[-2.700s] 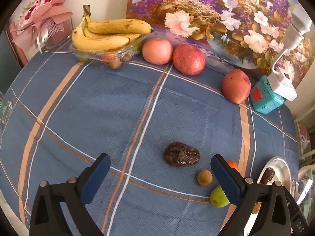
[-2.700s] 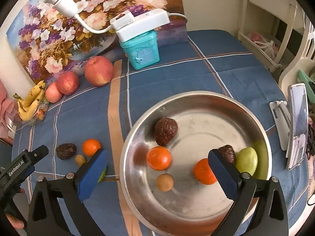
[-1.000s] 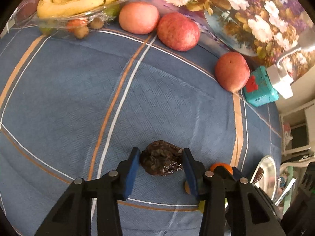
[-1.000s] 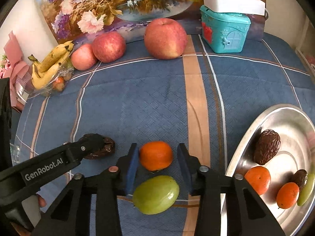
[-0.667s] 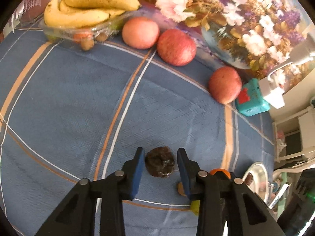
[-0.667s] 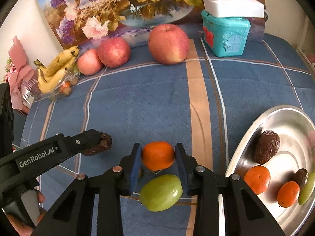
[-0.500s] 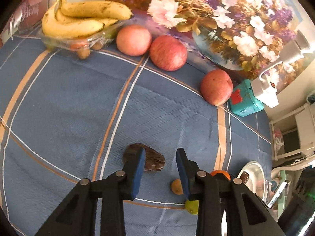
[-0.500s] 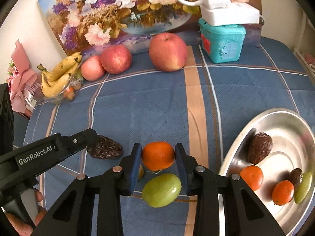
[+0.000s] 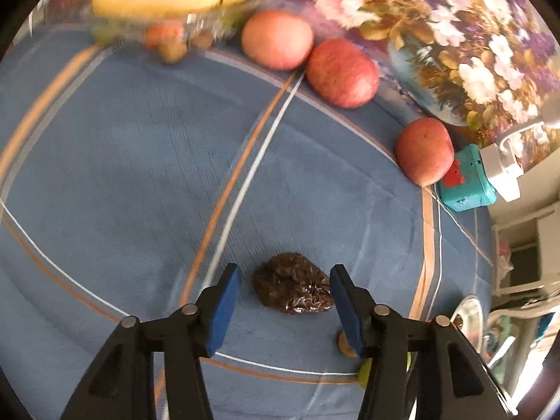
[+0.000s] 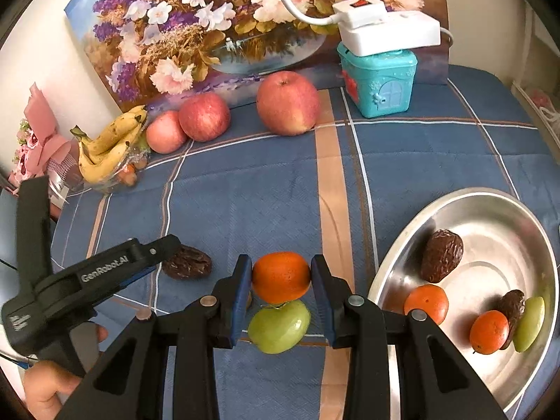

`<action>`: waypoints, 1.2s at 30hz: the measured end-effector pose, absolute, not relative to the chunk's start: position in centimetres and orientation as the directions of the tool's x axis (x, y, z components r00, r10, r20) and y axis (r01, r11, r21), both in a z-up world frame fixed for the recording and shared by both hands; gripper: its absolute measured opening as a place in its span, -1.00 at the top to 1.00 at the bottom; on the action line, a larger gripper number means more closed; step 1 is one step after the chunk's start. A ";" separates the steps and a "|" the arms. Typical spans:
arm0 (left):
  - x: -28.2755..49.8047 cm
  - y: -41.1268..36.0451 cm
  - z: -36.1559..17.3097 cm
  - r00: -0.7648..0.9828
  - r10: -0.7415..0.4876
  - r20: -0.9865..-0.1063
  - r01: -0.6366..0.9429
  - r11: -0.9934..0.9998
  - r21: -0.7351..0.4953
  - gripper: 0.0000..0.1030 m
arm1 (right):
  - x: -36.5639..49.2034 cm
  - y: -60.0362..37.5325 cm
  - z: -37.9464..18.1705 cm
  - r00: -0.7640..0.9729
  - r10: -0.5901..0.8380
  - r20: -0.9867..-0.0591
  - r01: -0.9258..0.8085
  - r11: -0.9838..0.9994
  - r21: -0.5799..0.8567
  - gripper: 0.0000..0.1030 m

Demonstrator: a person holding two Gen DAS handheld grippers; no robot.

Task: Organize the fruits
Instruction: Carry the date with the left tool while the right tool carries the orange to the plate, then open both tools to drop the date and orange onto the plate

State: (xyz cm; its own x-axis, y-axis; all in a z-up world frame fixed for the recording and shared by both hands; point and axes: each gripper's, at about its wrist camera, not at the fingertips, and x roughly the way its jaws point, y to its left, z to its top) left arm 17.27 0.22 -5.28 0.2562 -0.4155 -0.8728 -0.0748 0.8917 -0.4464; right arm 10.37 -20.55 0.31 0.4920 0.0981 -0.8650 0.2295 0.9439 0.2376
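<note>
My left gripper (image 9: 284, 280) is open, its blue pads on either side of a dark wrinkled date (image 9: 292, 293) that lies on the blue tablecloth; gaps show on both sides. It also shows in the right wrist view (image 10: 187, 262), next to the left gripper's finger (image 10: 140, 255). My right gripper (image 10: 281, 273) is shut on a small orange (image 10: 281, 275), held above a green fruit (image 10: 279, 321) on the cloth. The steel plate (image 10: 465, 206) at right holds dates, oranges and a green fruit.
Three apples (image 10: 288, 103) stand along the flower painting at the back, with bananas (image 10: 106, 145) in a clear tray at the left. A teal box (image 10: 378, 84) carries a white power strip. A small brown fruit (image 9: 343, 344) lies by my left gripper's right finger.
My left gripper lost the date, which fell back to the cloth, then opened wider and came down around it again. My right gripper shut on the orange and lifted it slightly.
</note>
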 end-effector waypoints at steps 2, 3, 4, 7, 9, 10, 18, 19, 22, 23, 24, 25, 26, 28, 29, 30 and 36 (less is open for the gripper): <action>17.2 0.4 -5.4 0.264 -0.421 -0.868 -0.093 0.885 -0.457 0.20 | 10.4 -20.6 0.2 0.490 0.099 -0.866 0.231 0.943 0.239 0.30; 17.2 0.6 -5.3 0.268 -0.435 -0.860 -0.095 0.876 -0.473 0.22 | 10.4 -20.6 0.2 0.490 0.099 -0.866 0.231 0.943 0.238 0.30; 17.2 0.7 -5.3 0.267 -0.448 -0.853 -0.102 0.867 -0.487 0.22 | 10.5 -20.7 0.2 0.491 0.098 -0.866 0.231 0.943 0.238 0.30; 17.2 0.9 -5.0 0.276 -0.465 -0.841 -0.119 0.852 -0.510 0.23 | 10.4 -20.8 0.2 0.492 0.099 -0.865 0.235 0.941 0.241 0.30; 17.1 1.2 -4.6 0.287 -0.482 -0.828 -0.125 0.838 -0.531 0.23 | 10.3 -20.8 0.3 0.493 0.101 -0.864 0.236 0.941 0.244 0.30; 17.0 1.3 -4.1 0.297 -0.494 -0.817 -0.124 0.828 -0.546 0.23 | 10.3 -20.8 0.4 0.495 0.101 -0.863 0.236 0.940 0.245 0.30; 15.9 -1.0 0.8 0.335 -0.547 -0.767 0.001 0.814 -0.580 0.23 | 9.3 -23.1 1.6 0.518 0.075 -0.852 0.287 0.923 0.256 0.30; 15.7 -1.8 1.3 0.330 -0.554 -0.764 0.021 0.814 -0.581 0.23 | 8.9 -23.8 1.7 0.519 0.057 -0.853 0.308 0.918 0.249 0.30; 15.0 -4.8 2.4 0.298 -0.588 -0.752 0.098 0.802 -0.589 0.23 | 7.5 -26.6 2.2 0.523 0.000 -0.852 0.388 0.890 0.238 0.30; 15.0 -5.8 2.6 0.285 -0.596 -0.751 0.120 0.799 -0.589 0.23 | 7.1 -27.4 2.3 0.523 -0.018 -0.852 0.410 0.882 0.233 0.30; 14.6 -6.9 2.9 0.271 -0.603 -0.750 0.146 0.796 -0.587 0.23 | 6.5 -28.3 2.4 0.521 -0.041 -0.852 0.436 0.871 0.225 0.30; 14.2 -7.7 3.1 0.259 -0.607 -0.752 0.170 0.795 -0.583 0.23 | 5.9 -29.3 2.6 0.517 -0.064 -0.853 0.462 0.860 0.216 0.30; 13.8 -9.0 3.2 0.239 -0.609 -0.756 0.202 0.793 -0.575 0.23 | 5.4 -30.0 2.6 0.512 -0.084 -0.855 0.484 0.850 0.206 0.30; 12.8 -11.5 3.3 0.202 -0.608 -0.768 0.258 0.790 -0.557 0.23 | 4.5 -31.5 2.7 0.497 -0.125 -0.859 0.527 0.830 0.185 0.30; 12.4 -13.0 3.1 0.180 -0.605 -0.775 0.284 0.787 -0.548 0.23 | 4.1 -32.2 2.7 0.487 -0.143 -0.862 0.546 0.820 0.173 0.30; 11.9 -14.1 2.9 0.160 -0.601 -0.783 0.305 0.785 -0.540 0.23 | 3.8 -32.9 2.6 0.476 -0.159 -0.865 0.563 0.810 0.161 0.30; 9.8 -18.2 0.7 0.070 -0.553 -0.830 0.374 0.786 -0.492 0.23 | 2.7 -35.3 1.1 0.441 -0.144 -0.886 0.604 0.778 0.174 0.29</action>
